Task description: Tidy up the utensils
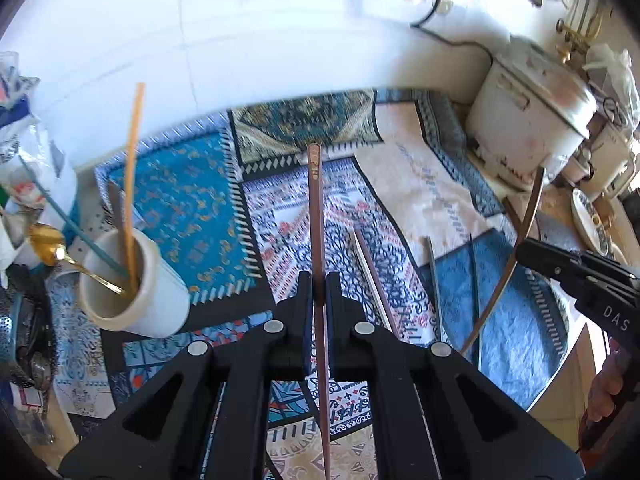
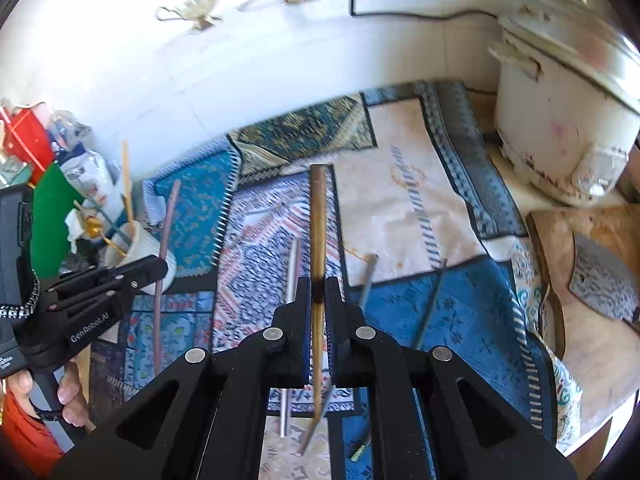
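Observation:
My left gripper [image 1: 319, 286] is shut on a reddish-brown chopstick [image 1: 316, 208] held above the patterned cloth, pointing away. My right gripper [image 2: 319, 292] is shut on a brown wooden chopstick [image 2: 318, 220], also held above the cloth. A white cup [image 1: 136, 292] stands at the left, holding an orange chopstick [image 1: 134, 168], a teal chopstick and a gold spoon [image 1: 48, 242]. The cup also shows in the right wrist view [image 2: 144, 246]. More loose chopsticks [image 1: 376, 280] lie on the cloth between the grippers. The right gripper shows in the left wrist view [image 1: 532, 254], the left gripper in the right wrist view [image 2: 154, 268].
A patchwork of patterned cloths [image 2: 420, 184] covers the counter. A white rice cooker [image 2: 560, 120] stands at the back right against the white wall. A wooden board with a cleaver [image 2: 600, 280] lies at the right. Bags and clutter [image 1: 24, 152] crowd the left side.

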